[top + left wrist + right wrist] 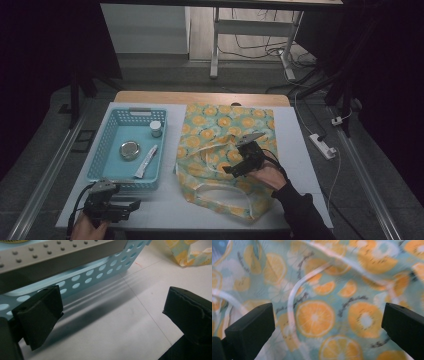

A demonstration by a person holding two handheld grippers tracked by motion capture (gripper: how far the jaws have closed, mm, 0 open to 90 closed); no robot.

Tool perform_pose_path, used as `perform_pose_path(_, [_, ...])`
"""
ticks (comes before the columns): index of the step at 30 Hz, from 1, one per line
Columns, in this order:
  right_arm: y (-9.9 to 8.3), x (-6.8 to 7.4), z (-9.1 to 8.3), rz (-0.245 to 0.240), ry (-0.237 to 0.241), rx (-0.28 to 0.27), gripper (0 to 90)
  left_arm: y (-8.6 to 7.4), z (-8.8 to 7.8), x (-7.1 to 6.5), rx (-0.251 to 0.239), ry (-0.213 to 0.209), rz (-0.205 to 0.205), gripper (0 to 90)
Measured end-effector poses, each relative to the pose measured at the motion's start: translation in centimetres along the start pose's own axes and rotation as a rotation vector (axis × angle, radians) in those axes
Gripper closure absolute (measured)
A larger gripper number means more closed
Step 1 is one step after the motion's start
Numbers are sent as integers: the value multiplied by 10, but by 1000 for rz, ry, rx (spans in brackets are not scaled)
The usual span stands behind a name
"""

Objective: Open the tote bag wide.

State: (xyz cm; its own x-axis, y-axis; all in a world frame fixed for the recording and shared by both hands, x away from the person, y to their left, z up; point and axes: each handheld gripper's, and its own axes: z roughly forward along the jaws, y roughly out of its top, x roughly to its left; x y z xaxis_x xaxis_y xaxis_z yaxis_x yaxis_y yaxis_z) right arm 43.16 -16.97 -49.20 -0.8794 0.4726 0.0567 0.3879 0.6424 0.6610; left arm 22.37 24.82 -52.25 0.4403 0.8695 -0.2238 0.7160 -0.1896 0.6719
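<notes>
right gripper (240, 159) is spread wide with nothing in it, hovering right over the floppy orange-slice print bag (227, 127) on the counter (300, 150), so i'd guess come down gently and pinch its white handle strap (292, 293) just ahead of the jaws, not loose cloth.

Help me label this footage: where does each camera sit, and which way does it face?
High view: above the person's side, facing forward and down on the table; both forearms enter from below.
Left gripper view: on the left gripper, facing the blue basket wall; open black jaws show.
Right gripper view: on the right gripper, facing the orange-print bag; open jaws show.
Shared: the high and left gripper views both show basket and bag.
</notes>
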Motion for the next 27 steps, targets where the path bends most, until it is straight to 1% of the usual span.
perform_pose_path(6, [-11,7,9,-24,-9,39,0,0,0,0,1,-1,1,25])
perform_pose_path(10, [-20,10,16,-28,-2,57,0,0,0,0,1,-2,0,25])
perform_pose_path(12, [-24,11,20,-33,-8,88,0,0,0,0,0,-2,0,25])
perform_pose_path(13, [-26,12,23,-40,-11,102,0,0,0,0,-1,-2,0,25])
perform_pose_path(14, [-28,14,24,-58,-26,95,0,0,0,0,0,-2,0,25])
perform_pose_path(16, [-28,17,24,-90,-41,105,0,0,0,0,0,-1,0,25])
perform_pose_path(18, [-29,17,24,-95,-39,105,0,0,0,0,2,0,-1,25])
perform_pose_path(19, [-29,18,24,-98,-35,101,17,0,0,0,2,0,0,25])
perform_pose_path(20, [-29,18,23,-103,-30,101,54,0,0,0,1,-1,0,25])
perform_pose_path(25, [-27,18,15,-129,-12,96,340,0,0,0,3,0,0,26])
perform_pose_path(27, [-27,19,13,-131,-2,91,432,0,0,0,4,-1,0,26])
